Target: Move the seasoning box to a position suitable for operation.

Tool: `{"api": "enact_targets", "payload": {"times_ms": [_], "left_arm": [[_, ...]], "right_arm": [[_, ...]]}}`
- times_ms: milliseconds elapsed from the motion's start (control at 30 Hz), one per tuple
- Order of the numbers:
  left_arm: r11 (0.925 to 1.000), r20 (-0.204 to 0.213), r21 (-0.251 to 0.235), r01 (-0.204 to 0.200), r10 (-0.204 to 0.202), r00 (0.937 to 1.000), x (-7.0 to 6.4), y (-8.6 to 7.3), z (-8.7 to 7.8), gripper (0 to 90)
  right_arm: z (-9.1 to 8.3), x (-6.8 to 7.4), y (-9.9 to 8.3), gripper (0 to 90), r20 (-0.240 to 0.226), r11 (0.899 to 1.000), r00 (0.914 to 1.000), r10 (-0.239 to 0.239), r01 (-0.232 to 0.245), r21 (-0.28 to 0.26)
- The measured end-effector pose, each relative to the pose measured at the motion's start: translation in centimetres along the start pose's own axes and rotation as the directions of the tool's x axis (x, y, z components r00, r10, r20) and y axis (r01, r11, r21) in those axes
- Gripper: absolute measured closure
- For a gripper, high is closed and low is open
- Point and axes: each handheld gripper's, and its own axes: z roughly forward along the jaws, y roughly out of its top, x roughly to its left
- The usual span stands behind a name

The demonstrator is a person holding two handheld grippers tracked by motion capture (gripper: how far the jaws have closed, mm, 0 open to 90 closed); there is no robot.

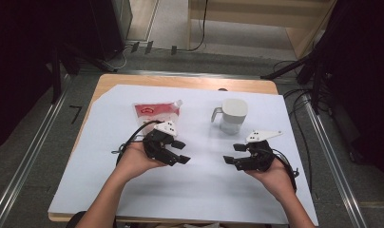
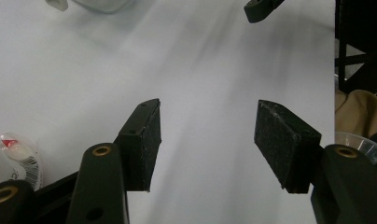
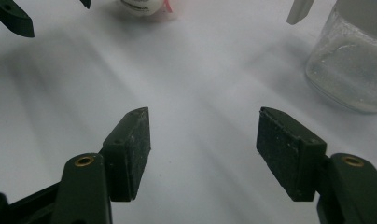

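A red and white refill pouch (image 1: pixel 156 111) lies flat on the white sheet, just behind my left gripper (image 1: pixel 180 152). A clear jug with a white lid and handle (image 1: pixel 231 115) stands upright at the back right, behind my right gripper (image 1: pixel 234 154). Both grippers hover low over the sheet, facing each other, open and holding nothing. In the left gripper view my left gripper (image 2: pixel 207 140) spans bare sheet, and the pouch (image 2: pixel 16 151) peeks in at the lower left. In the right gripper view my right gripper (image 3: pixel 203 147) also spans bare sheet, with the jug (image 3: pixel 352 65) at the upper right.
The white sheet (image 1: pixel 190 190) covers most of a wooden table (image 1: pixel 180 81). Metal rails run along both sides of the table. Cables lie on the floor at the back and to the right.
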Motion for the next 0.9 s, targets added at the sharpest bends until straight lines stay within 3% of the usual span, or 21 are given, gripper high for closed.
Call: {"api": "enact_targets", "payload": {"times_ms": [400, 667, 700, 767, 800, 867, 900], "left_arm": [[0.9997, -0.015, -0.009, -0.023, 0.023, 0.9996, 0.2, -0.2, -0.6, 40.4], [0.9998, -0.023, 0.0, -0.019, 0.019, 0.9996, 0.4, -0.3, -1.1, 40.0], [0.9998, -0.018, -0.007, -0.018, 0.018, 0.9997, 0.4, -0.3, -1.2, 39.8], [0.9998, -0.014, -0.011, -0.014, 0.014, 0.9998, 0.4, -0.4, -1.2, 39.6], [0.9998, -0.013, -0.014, -0.014, 0.014, 0.9998, 0.4, -0.4, -1.3, 39.6], [0.9998, -0.014, -0.015, -0.01, 0.01, 0.9999, 0.4, -0.4, -1.3, 39.6], [0.9999, -0.012, -0.006, -0.01, 0.01, 0.9999, 0.4, -0.4, -1.2, 39.6]], "right_arm": [[-0.2, -0.3, -0.1, 33.6, 0.029, 1.0, 0.9995, 0.009, -0.009, -0.005], [-0.2, -0.2, 0.0, 32.3, 0.081, 1.0, 0.9964, 0.026, -0.025, -0.009], [-0.2, -0.3, 0.1, 31.3, 0.095, 0.999, 0.9945, 0.045, -0.044, -0.017], [-0.2, -0.4, 0.2, 30.8, 0.089, 0.998, 0.9943, 0.057, -0.055, -0.024], [-0.1, -0.7, 0.3, 29.8, 0.063, 0.996, 0.9946, 0.083, -0.08, -0.04], [-0.1, -0.7, 0.3, 28.6, 0.069, 0.995, 0.9937, 0.088, -0.085, -0.043], [0.2, -1.0, 0.5, 26.4, 0.103, 0.993, 0.9886, 0.11, -0.105, -0.047]]}}
